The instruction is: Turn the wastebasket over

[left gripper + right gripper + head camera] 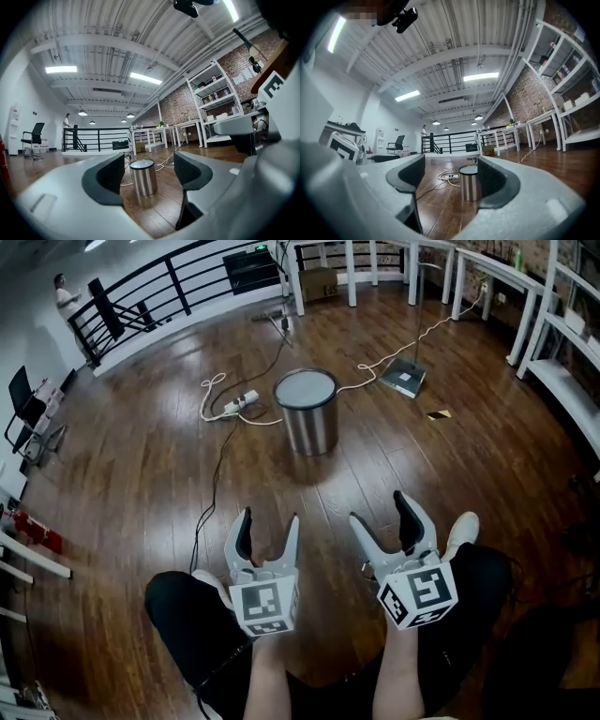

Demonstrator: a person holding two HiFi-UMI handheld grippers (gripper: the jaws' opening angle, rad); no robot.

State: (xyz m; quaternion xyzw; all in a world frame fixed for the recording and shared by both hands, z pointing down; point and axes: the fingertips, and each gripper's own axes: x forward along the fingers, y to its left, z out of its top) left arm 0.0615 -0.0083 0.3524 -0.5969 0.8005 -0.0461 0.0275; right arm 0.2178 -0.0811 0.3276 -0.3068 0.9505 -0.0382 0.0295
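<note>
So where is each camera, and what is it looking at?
Head view: on the person's head, looking steeply down at the wooden floor; shows both forearms, knees, left tool and right tool.
Left gripper view: rides the left tool, looking level past its open jaws at the wastebasket.
Right gripper view: rides the right tool, likewise, jaws open.
Shared: all three see the wastebasket.
</note>
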